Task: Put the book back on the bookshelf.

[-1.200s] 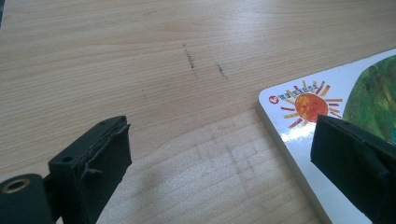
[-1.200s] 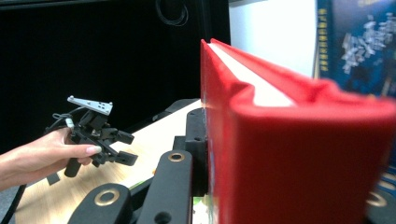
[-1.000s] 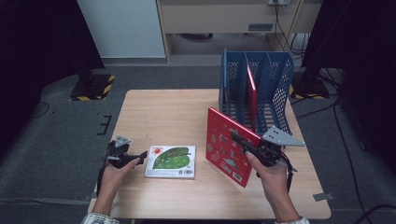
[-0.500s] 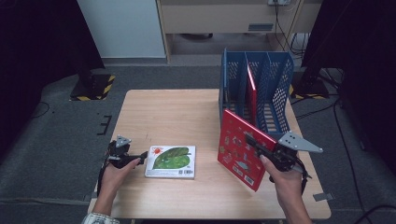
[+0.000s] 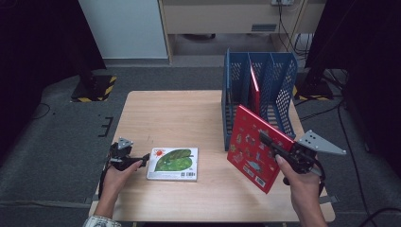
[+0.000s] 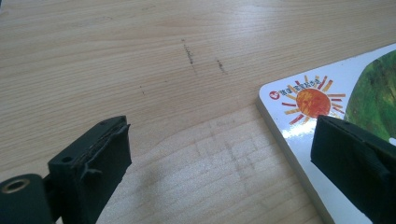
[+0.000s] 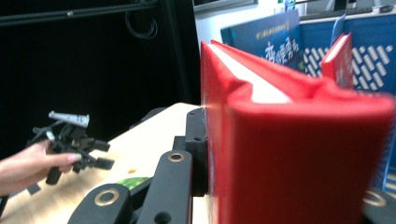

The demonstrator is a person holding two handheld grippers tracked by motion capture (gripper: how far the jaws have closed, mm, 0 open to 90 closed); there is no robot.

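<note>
Left gripper: low over the table's near-left part, jaws standing well apart with bare wood between them; nothing is gripped.
Green book: lies flat just right of the left gripper; in the left gripper view its white corner with the orange sun sits beside and partly under one jaw, which seems to hang over the cover rather than press on it.
Table: pale wood, bare across the middle and far-left.
Red book: held tilted above the table's right part, in front of the rack.
Right gripper: jaws clamped on the red book's edge; in the right gripper view the cover sits pressed between them.
Blue rack: stands just behind the red book, with a second red book upright in a middle slot.
</note>
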